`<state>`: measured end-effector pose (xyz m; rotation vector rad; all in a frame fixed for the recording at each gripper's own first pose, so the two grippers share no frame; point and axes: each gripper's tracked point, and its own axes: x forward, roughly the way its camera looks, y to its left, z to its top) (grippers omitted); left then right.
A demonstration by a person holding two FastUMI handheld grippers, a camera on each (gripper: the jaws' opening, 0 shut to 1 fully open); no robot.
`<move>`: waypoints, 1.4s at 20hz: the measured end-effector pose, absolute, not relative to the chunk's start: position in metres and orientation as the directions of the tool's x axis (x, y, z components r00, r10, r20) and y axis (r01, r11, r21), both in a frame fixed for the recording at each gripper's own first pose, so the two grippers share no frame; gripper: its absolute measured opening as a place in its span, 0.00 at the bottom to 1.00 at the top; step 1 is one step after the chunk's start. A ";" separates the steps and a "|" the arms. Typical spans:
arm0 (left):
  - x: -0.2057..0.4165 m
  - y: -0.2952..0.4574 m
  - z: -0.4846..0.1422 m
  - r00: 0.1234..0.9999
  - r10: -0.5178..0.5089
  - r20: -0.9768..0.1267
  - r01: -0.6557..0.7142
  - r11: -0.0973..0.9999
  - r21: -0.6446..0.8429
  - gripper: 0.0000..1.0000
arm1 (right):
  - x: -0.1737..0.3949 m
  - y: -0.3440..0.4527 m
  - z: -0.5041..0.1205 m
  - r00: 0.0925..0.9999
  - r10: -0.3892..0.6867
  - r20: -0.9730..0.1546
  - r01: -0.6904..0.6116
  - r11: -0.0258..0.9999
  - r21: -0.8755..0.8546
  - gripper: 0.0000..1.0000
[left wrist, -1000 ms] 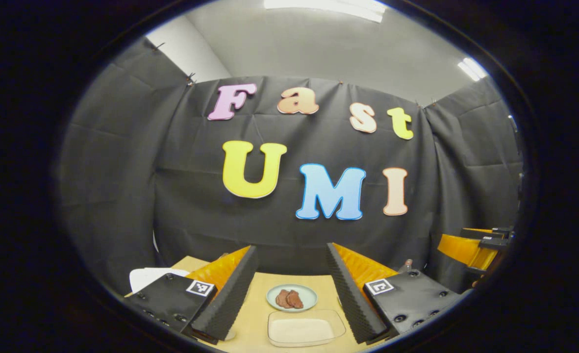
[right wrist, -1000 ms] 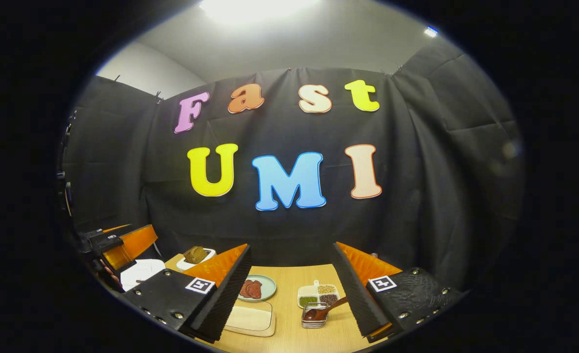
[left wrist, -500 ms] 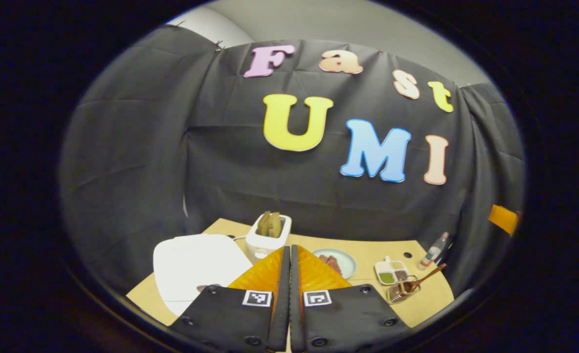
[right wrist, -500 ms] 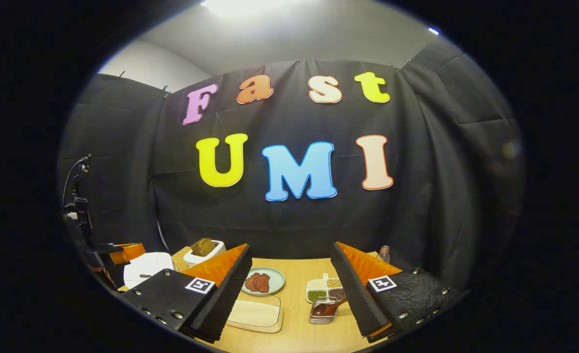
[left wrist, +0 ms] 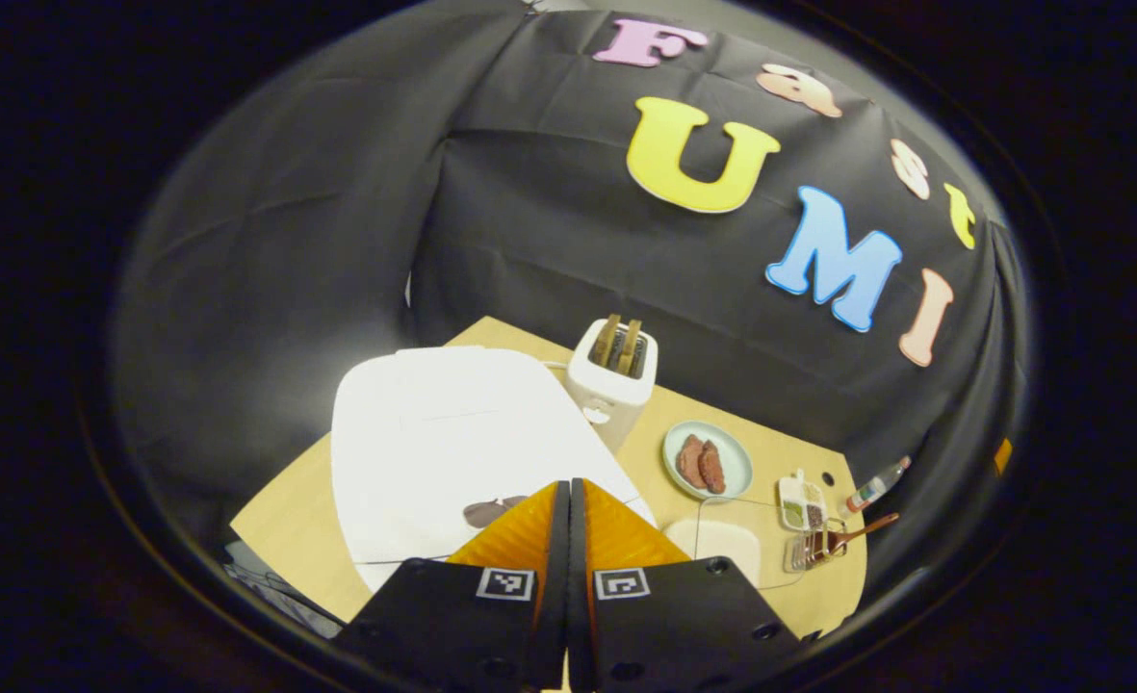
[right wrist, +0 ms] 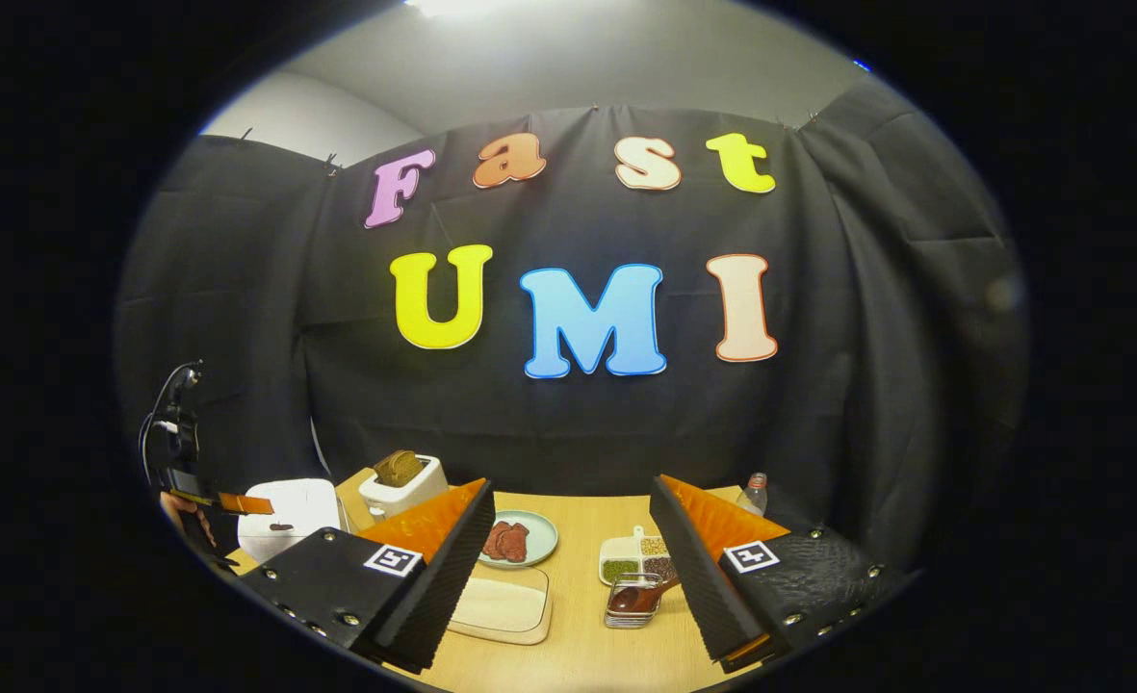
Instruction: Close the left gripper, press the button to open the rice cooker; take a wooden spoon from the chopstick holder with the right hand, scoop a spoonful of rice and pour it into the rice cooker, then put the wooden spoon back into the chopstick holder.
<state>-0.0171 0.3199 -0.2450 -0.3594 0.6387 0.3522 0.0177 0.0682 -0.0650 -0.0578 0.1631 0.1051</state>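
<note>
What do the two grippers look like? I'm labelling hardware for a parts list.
Each of the left gripper and the right gripper has two wedge-shaped fingers on black, screw-studded blocks, and each block carries a small square black-and-white marker. The right gripper's finger pads are ribbed. A dark cable loops above the left gripper in the right gripper view.

A white rice cooker (left wrist: pixel 452 443) with a small dark grey button (left wrist: pixel 491 511) sits on a light tan wood-grain tabletop (left wrist: pixel 289 500). A white toaster (left wrist: pixel 611 385) holds brown bread slices. A pale blue-green plate (left wrist: pixel 734 472) carries reddish-brown meat pieces. A white divided dish (right wrist: pixel 626 563) holds green, tan and dark brown grains. A dark brown wooden spoon (right wrist: pixel 645 597) rests in a clear chopstick holder (right wrist: pixel 626 613). A clear tray (right wrist: pixel 501 606) holds off-white rice.
</note>
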 end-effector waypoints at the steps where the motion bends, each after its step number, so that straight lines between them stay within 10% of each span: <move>1: -0.019 0.326 -0.254 0.733 0.206 -0.648 -0.440 0.871 -0.220 0.10 | 0.017 0.067 -0.067 0.981 0.097 -0.171 -0.106 0.993 -0.044 0.99; 9: -0.014 0.331 -0.306 0.633 0.223 -0.742 -0.463 0.876 -0.132 0.10 | 0.018 0.059 -0.071 0.979 0.077 -0.188 -0.091 0.993 -0.069 0.99; 14: 0.000 0.340 -0.260 0.713 0.314 -0.627 -0.461 0.883 -0.083 0.10 | 0.018 0.056 -0.068 0.981 0.074 -0.177 -0.087 0.994 -0.065 0.99; 16: 0.013 0.334 -0.203 0.806 0.340 -0.485 -0.446 0.887 -0.119 0.16 | 0.019 0.053 -0.069 0.981 0.071 -0.181 -0.084 0.994 -0.067 0.99; 17: 0.017 0.332 -0.178 0.835 0.344 -0.429 -0.437 0.889 -0.137 0.41 | 0.019 0.053 -0.071 0.980 0.072 -0.185 -0.085 0.994 -0.063 0.99; 21: 0.003 0.307 -0.100 0.907 0.329 -0.262 -0.378 0.910 -0.167 0.77 | 0.022 0.051 -0.067 0.981 0.078 -0.176 -0.088 0.995 -0.050 0.99; 28: -0.005 0.249 -0.020 0.957 0.289 -0.035 -0.290 0.957 -0.018 0.94 | 0.024 0.045 -0.063 0.985 0.059 -0.161 -0.068 0.996 -0.050 0.99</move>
